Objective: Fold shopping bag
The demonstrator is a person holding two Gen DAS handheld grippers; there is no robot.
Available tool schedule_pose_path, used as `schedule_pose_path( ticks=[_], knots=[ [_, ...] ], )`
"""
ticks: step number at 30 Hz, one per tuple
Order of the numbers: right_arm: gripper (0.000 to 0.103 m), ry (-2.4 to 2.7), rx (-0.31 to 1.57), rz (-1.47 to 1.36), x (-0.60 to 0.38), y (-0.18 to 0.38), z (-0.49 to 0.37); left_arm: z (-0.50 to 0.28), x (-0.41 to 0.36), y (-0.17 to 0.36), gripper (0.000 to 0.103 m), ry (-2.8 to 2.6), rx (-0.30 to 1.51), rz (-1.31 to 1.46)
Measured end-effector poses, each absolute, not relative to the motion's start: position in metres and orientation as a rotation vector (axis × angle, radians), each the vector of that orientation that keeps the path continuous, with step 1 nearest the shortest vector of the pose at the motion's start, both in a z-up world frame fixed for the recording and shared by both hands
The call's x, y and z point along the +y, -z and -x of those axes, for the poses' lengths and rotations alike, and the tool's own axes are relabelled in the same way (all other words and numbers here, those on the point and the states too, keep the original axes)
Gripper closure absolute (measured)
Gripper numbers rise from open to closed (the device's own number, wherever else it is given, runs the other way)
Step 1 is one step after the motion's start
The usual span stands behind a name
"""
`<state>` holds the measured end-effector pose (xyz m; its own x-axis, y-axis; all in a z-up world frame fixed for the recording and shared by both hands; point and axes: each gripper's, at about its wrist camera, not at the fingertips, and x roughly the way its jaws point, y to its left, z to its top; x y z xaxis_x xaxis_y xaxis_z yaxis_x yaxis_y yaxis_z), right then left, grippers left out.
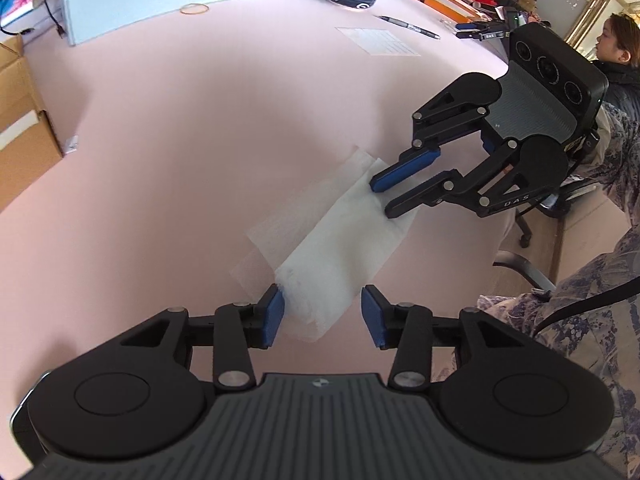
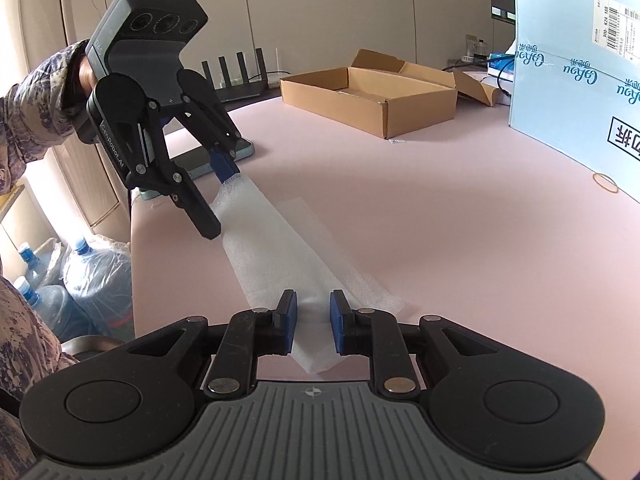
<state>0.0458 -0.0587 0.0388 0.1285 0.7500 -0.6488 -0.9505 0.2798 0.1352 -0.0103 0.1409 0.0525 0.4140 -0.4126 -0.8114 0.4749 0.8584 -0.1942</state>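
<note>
Shopping bag, thin, white and already doubled into a long strip, is lying on the pink table from the lower centre of the left wrist view up toward the right. The left gripper is straddling the near end with its jaws parted, the left blue pad brushing the edge, nothing clamped. The right gripper is likewise sitting half open over the opposite end, pads clear of the film. With neither end being pinched, the light strip is likely to spring open or slide when either tool closes, and a grab of only the top layer would be undoing the fold.
</note>
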Motion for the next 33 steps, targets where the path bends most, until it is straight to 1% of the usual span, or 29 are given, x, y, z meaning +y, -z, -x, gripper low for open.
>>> schedule_pose_path(
  ticks=[4,7,8,11,16,18,23,27,28,30,31,33],
  knots=[
    [0.085,-1.272,0.686,0.34,-0.059,-0.037,-0.044,0.047,0.142,-0.091,0.063,0.44,0.708,-0.011],
    [0.084,-1.261,0.675,0.352,-0.057,-0.037,-0.041,0.064,0.122,-0.102,0.063,0.501,0.57,-0.013],
    [0.084,-1.254,0.672,0.354,-0.056,-0.037,-0.04,0.067,0.113,-0.1,0.064,0.513,0.555,-0.032],
    [0.084,-1.239,0.657,0.361,-0.056,-0.036,-0.036,0.061,0.091,-0.08,0.066,0.516,0.581,-0.096],
    [0.084,-1.219,0.622,0.381,-0.055,-0.035,-0.028,0.039,0.081,-0.042,0.078,0.425,0.676,-0.154],
    [0.084,-1.21,0.615,0.375,-0.055,-0.034,-0.027,0.034,0.084,-0.035,0.082,0.401,0.693,-0.163],
    [0.084,-1.184,0.574,0.386,-0.055,-0.033,-0.019,0.027,0.092,-0.023,0.082,0.373,0.74,-0.163],
    [0.084,-1.178,0.533,0.435,-0.052,-0.033,-0.012,0.02,0.102,-0.02,0.077,0.41,0.752,-0.135],
    [0.083,-1.175,0.527,0.439,-0.052,-0.033,-0.011,0.018,0.106,-0.019,0.077,0.414,0.759,-0.111],
    [0.079,-1.159,0.506,0.466,-0.05,-0.034,-0.008,0.016,0.11,-0.02,0.077,0.424,0.777,-0.086],
    [0.079,-1.15,0.488,0.495,-0.049,-0.035,-0.005,0.015,0.109,-0.021,0.077,0.425,0.784,-0.094],
    [0.079,-1.121,0.362,0.609,-0.051,-0.043,0.013,0.013,0.107,-0.022,0.077,0.426,0.797,-0.113]
  ],
)
